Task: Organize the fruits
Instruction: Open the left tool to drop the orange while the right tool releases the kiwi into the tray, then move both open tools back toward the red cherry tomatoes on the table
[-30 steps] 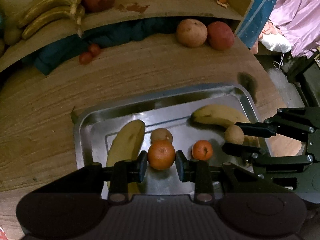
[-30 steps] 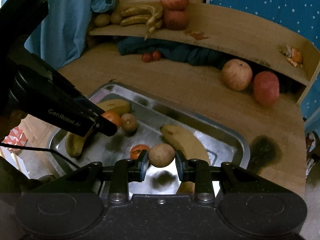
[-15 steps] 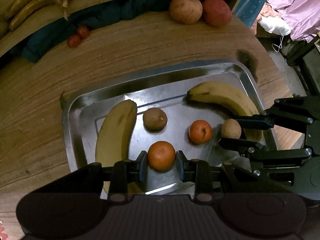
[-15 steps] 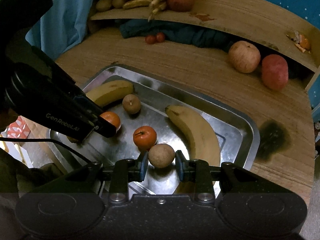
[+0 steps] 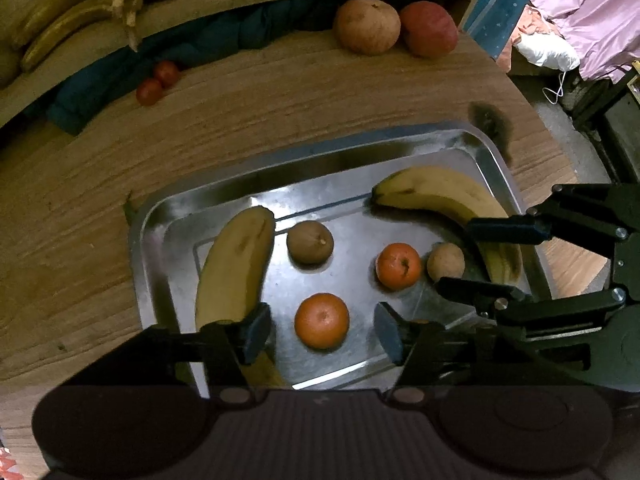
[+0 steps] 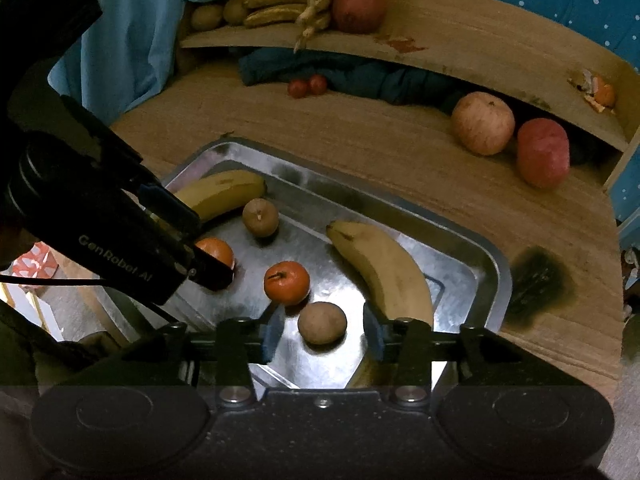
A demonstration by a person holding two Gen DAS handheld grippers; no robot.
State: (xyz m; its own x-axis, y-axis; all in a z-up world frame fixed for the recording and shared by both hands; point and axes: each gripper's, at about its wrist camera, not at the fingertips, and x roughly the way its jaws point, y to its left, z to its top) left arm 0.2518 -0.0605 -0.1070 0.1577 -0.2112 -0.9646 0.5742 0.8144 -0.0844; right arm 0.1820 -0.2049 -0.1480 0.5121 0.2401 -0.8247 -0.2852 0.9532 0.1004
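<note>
Straddling two fruits, one per jaw set, both inside the steel tray (image 5: pixel 496 160). My left gripper (image 5: pixel 322 326) stands wide, pads clear on either side of the near orange (image 5: pixel 321 321), which sits on the tray floor at the near edge. My right gripper (image 6: pixel 322 330) is likewise wide, with the brown round fruit (image 6: pixel 322 322) sitting free between the pads, touching neither.

Next out: a second orange (image 6: pixel 287 283) with a short stem, just beside the brown fruit; then another brown fruit (image 6: pixel 260 217) near the tray's middle. Two bananas flank the group, the left banana (image 5: pixel 236 270) along my left side and the right banana (image 6: pixel 382 270) along my right.

Beyond the tray, on the wooden table (image 5: pixel 80 184): two small red fruits (image 6: pixel 307 86) against a dark blue cloth (image 6: pixel 360 74), two apples (image 6: pixel 510 136) at far right. A shelf (image 6: pixel 460 32) above carries a banana bunch (image 6: pixel 288 6) and two more stacked apples.

Handling judgement: oranges are light, firm, round, likely to roll on bare steel; grip across the widest girth, moderate squeeze. The brown fruit looks softer-skinned, so close gently. Bananas bruise easily; take mid-body, across the narrow width.
</note>
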